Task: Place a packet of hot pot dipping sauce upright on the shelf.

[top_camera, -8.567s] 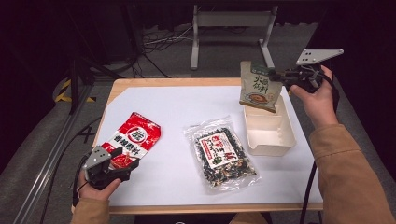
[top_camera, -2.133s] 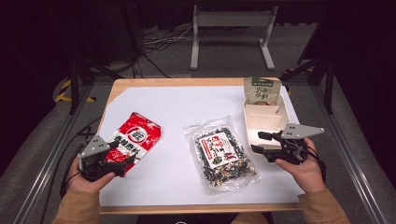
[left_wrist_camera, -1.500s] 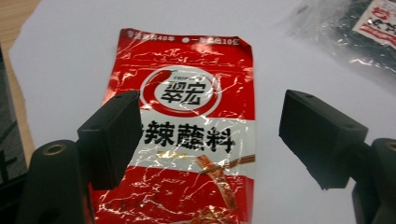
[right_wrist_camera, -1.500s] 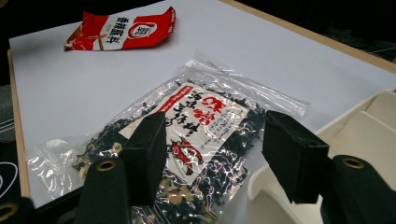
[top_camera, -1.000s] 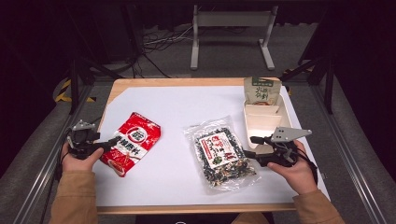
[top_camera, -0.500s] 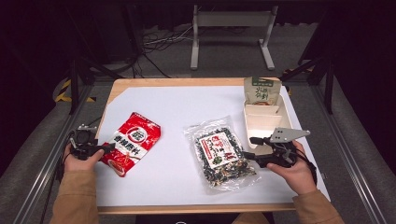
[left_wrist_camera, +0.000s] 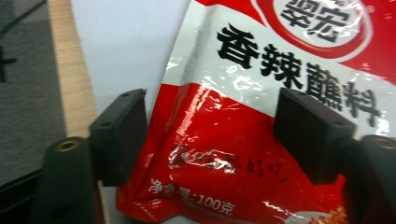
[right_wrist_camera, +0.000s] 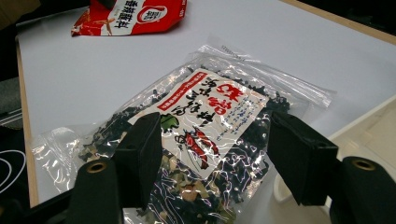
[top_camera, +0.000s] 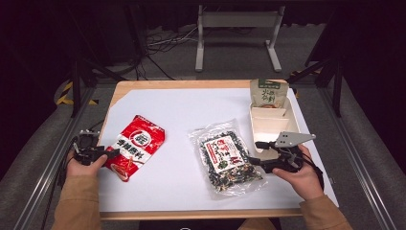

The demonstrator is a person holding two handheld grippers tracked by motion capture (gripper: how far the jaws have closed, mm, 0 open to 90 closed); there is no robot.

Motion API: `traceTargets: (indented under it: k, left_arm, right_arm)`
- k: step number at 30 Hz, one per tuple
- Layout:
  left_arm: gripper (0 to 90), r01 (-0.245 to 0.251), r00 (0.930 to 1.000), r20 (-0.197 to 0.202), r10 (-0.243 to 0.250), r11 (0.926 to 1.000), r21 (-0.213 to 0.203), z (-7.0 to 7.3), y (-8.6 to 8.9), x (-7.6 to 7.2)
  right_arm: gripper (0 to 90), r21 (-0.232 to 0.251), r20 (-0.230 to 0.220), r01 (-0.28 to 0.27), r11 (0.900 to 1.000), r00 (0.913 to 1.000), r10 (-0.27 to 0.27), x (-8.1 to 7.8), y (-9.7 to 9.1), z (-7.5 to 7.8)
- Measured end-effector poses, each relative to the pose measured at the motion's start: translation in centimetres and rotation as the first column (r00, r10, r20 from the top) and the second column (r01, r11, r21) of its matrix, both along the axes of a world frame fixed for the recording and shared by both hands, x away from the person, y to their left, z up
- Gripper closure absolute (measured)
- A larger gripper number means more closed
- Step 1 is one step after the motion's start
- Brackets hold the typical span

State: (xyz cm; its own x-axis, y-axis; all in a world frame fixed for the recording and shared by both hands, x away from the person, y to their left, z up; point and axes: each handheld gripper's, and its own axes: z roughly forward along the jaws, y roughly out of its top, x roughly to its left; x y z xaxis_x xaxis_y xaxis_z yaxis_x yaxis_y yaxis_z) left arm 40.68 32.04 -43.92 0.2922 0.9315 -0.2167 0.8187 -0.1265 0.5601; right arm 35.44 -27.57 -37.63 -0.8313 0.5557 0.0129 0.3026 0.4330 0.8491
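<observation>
Red packet (left_wrist_camera: 261, 154) is straddled by the left hand-held gripper (left_wrist_camera: 210, 135), jaws apart and just closing, pads not pressing. Clear seaweed bag (right_wrist_camera: 205, 135) is framed by the open right hand-held gripper (right_wrist_camera: 212, 154), jaws just widened.

Left gripper (left_wrist_camera: 210, 135) jaws apart, closing, astride lower end of red seasoning packet (left_wrist_camera: 261, 140), wooden table edge (left_wrist_camera: 70, 84) left of packet

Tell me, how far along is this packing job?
One green packet already stands in the white tray. The right gripper is open at the clear seaweed bag; the left gripper, jaws just narrowing, straddles the red packet without pinching it. Both bags lie on the table, probably tray-bound.
</observation>
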Motion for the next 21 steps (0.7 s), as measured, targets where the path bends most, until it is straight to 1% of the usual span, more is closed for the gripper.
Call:
traceTargets:
  k: [2,4,6,8,9,10,14,16,18,20,21]
  left_arm:
    - [35.7,0.009,1.0000,0.000,-0.009,0.9999,-0.007,0.0,-0.1,-0.1]
    - [39.4,0.012,0.9999,0.001,-0.012,0.9999,0.004,0.1,-0.4,-0.1]
    - [41.5,0.027,0.9996,0.001,-0.027,0.9995,0.019,0.2,-0.6,-0.2]
    - [44.6,0.023,0.9997,0.003,-0.023,0.9995,0.021,0.2,-0.8,-0.3]
    - [44.6,0.031,0.9995,0.003,-0.031,0.9990,0.034,0.3,-0.9,-0.3]
    - [46.0,0.028,0.9996,0.003,-0.028,0.9989,0.037,0.4,-1.1,-0.3]
    - [50.5,0.036,0.9993,0.001,-0.036,0.9953,0.090,0.7,-1.9,-0.4]
    - [55.0,0.044,0.9990,0.001,-0.044,0.9934,0.106,0.8,-2.1,-0.5]
    - [59.8,0.049,0.9986,0.010,-0.051,0.9896,0.135,1.0,-2.4,-0.6]
    - [65.7,0.047,0.9985,0.020,-0.051,0.9867,0.155,1.1,-2.7,-0.8]
    - [67.5,0.047,0.9984,0.024,-0.052,0.9852,0.165,1.1,-2.8,-0.8]
  right_arm:
    - [35.6,0.001,0.001,-0.001,1.0000,1.0000,0.001,0.0,0.0,0.0]
    - [35.6,-0.002,0.002,0.000,1.0000,1.0000,0.000,0.0,0.0,0.0]
    - [35.4,-0.002,0.001,0.001,1.0000,1.0000,-0.001,0.0,0.0,0.0]
    - [35.3,0.000,0.001,0.001,1.0000,1.0000,-0.001,0.0,0.0,0.0]
    - [35.3,0.001,0.001,0.001,1.0000,1.0000,-0.001,0.0,0.0,0.0]
    - [35.1,0.002,0.003,0.000,1.0000,1.0000,0.000,0.0,0.1,0.0]
    - [34.8,0.002,0.004,-0.003,1.0000,1.0000,0.003,0.0,0.1,0.0]
    - [34.8,0.000,0.005,-0.003,1.0000,1.0000,0.003,0.1,0.1,0.0]
    - [34.8,0.002,0.005,-0.002,1.0000,1.0000,0.002,0.1,0.1,0.0]
    - [35.1,0.002,0.007,-0.003,1.0000,1.0000,0.003,0.0,0.0,0.0]
    - [36.6,0.004,0.006,-0.005,1.0000,1.0000,0.005,0.0,0.0,0.0]
